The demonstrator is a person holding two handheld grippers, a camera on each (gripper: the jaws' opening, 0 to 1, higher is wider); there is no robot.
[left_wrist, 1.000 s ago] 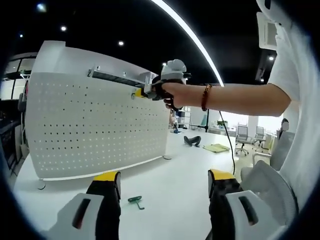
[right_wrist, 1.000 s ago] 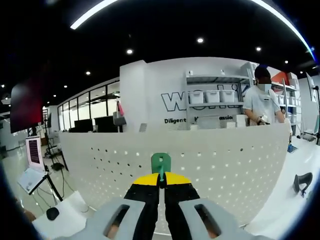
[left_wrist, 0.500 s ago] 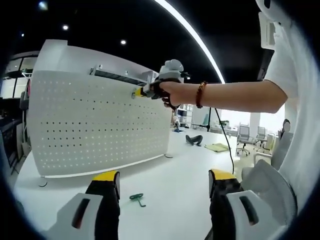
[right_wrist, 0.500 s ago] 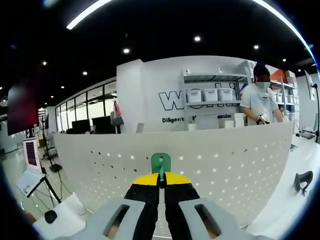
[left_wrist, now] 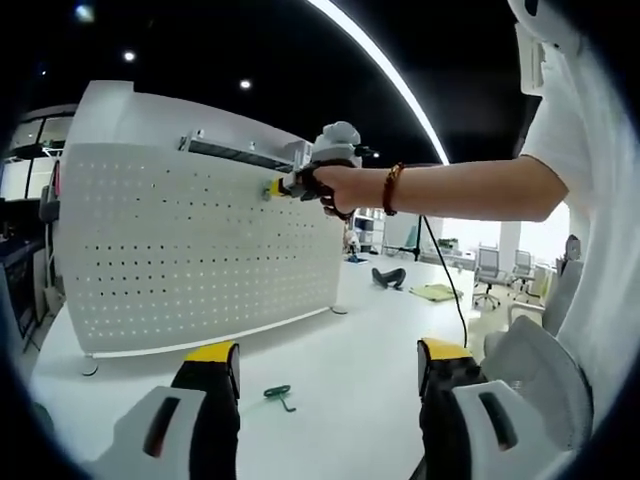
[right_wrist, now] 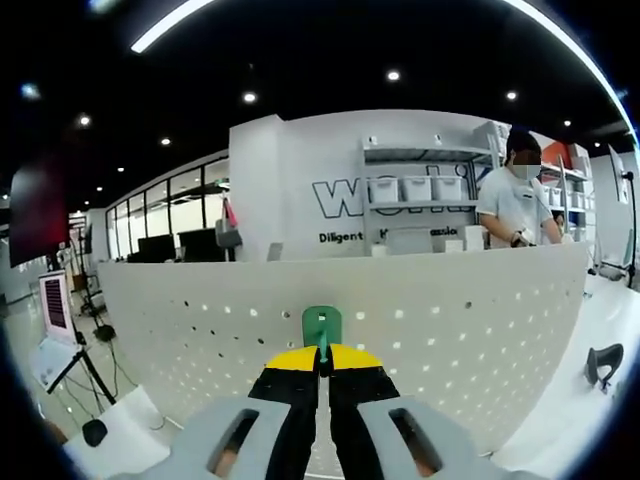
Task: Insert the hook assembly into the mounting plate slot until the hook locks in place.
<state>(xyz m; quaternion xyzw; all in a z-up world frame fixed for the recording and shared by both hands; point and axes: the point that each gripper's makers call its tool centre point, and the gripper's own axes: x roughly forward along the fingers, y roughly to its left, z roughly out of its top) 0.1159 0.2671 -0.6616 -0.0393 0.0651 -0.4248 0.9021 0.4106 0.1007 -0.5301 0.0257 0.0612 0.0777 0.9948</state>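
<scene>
Two green hooks are in play. One green hook (right_wrist: 322, 326) is pinched between the pressed-together jaws of the right claw (right_wrist: 322, 362), its flat tab standing upright just in front of the white perforated panel (right_wrist: 420, 330), near the panel's upper rows of holes. In the left gripper view that same right claw (left_wrist: 285, 186) is held by the person's hand (left_wrist: 325, 185) against the upper part of the panel (left_wrist: 190, 250), just under a dark rail (left_wrist: 235, 152) along its top edge. Whether the tab already sits in a hole or only touches the face cannot be told.

Over the last second little has changed: the right claw has crept slightly leftward and up along the panel in the left gripper view, and in the right gripper view the background has drifted a touch while the hook has kept its place between the jaws. I judge this as fine aligning at the slot, with the locking push still to come.

The second green hook (left_wrist: 279, 396) lies loose on the white bench (left_wrist: 340, 370), near the foot of the panel. The left claw (left_wrist: 328, 370) hangs low over the bench, jaws spread wide, holding and touching nothing.

Further out, a person stands by shelves beyond the panel.
</scene>
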